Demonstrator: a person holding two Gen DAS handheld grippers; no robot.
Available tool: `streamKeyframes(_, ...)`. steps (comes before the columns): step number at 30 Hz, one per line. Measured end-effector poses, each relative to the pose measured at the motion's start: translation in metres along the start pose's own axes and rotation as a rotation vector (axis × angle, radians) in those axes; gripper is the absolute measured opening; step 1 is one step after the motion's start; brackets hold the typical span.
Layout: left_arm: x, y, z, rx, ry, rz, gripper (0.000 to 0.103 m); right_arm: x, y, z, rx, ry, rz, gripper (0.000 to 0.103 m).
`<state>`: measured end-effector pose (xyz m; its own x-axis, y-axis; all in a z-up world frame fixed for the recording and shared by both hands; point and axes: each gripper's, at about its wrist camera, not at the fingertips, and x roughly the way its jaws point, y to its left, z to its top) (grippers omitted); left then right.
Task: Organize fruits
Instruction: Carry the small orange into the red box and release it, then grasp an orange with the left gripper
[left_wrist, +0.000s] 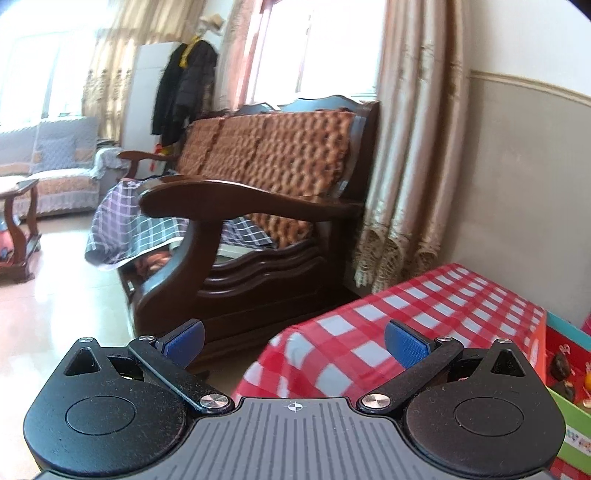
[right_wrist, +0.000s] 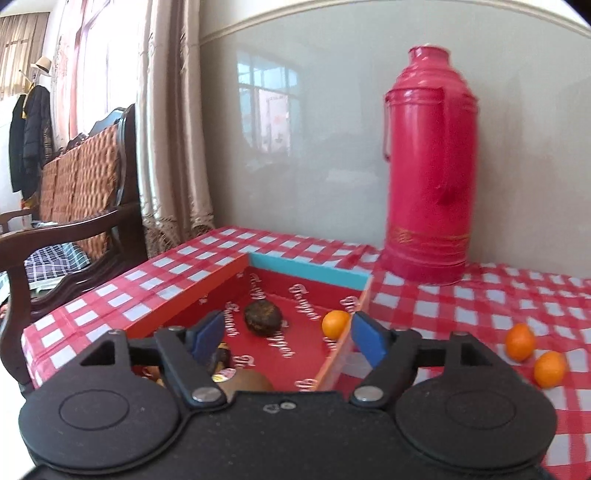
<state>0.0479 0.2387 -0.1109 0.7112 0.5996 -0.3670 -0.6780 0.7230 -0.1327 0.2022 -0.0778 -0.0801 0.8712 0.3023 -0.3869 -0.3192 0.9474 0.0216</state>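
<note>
A shallow red box (right_wrist: 207, 291) lies on the red checked table. Inside it sit a small orange (right_wrist: 335, 323), a dark wrinkled fruit (right_wrist: 263, 316) and a brown fruit (right_wrist: 245, 382) close under my right gripper. Two small oranges (right_wrist: 520, 341) (right_wrist: 549, 368) lie on the cloth to the right of the box. My right gripper (right_wrist: 290, 338) is open and empty above the box's near end. My left gripper (left_wrist: 293, 341) is open and empty, at the table's left corner, facing the sofa. The box's edge (left_wrist: 565, 350) shows at the far right of the left wrist view.
A tall red thermos (right_wrist: 428, 166) stands at the back of the table by the wall. A wooden sofa (left_wrist: 258, 206) with a checked blanket stands left of the table. Curtains (left_wrist: 413, 147) hang behind the table corner.
</note>
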Motion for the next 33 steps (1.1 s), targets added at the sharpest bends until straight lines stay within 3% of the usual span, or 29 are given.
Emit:
streamKeyframes(6, -0.011, -0.046, -0.006, 0.109, -0.016, -0.085, 0.103, -0.024, -0.027, -0.012, 0.002, -0.039, -0.105, 0.075)
streamKeyframes(13, -0.03, -0.108, -0.016, 0.235, -0.046, -0.222, 0.103, -0.055, -0.071, -0.037, 0.027, -0.091, -0.31, 0.081)
streamKeyframes(18, -0.054, -0.167, -0.022, 0.325, -0.047, -0.382, 0.103, -0.073, -0.103, -0.056, 0.069, -0.11, -0.479, 0.083)
streamKeyframes(21, -0.074, -0.209, -0.024, 0.377, -0.049, -0.498, 0.103, -0.086, -0.125, -0.061, 0.102, -0.115, -0.586, 0.095)
streamKeyframes(25, -0.103, -0.273, -0.03, 0.435, -0.034, -0.656, 0.102, -0.111, -0.15, -0.068, 0.124, -0.142, -0.727, 0.096)
streamKeyframes(31, -0.139, -0.366, -0.058, 0.532, 0.015, -0.824, 0.102, -0.14, -0.18, -0.079, 0.152, -0.15, -0.857, 0.097)
streamKeyframes(32, -0.143, -0.381, -0.064, 0.552, 0.025, -0.84, 0.1, -0.145, -0.185, -0.082, 0.154, -0.152, -0.872, 0.097)
streamKeyframes(33, -0.147, -0.395, -0.072, 0.571, 0.037, -0.854, 0.092, -0.15, -0.19, -0.084, 0.16, -0.153, -0.878, 0.097)
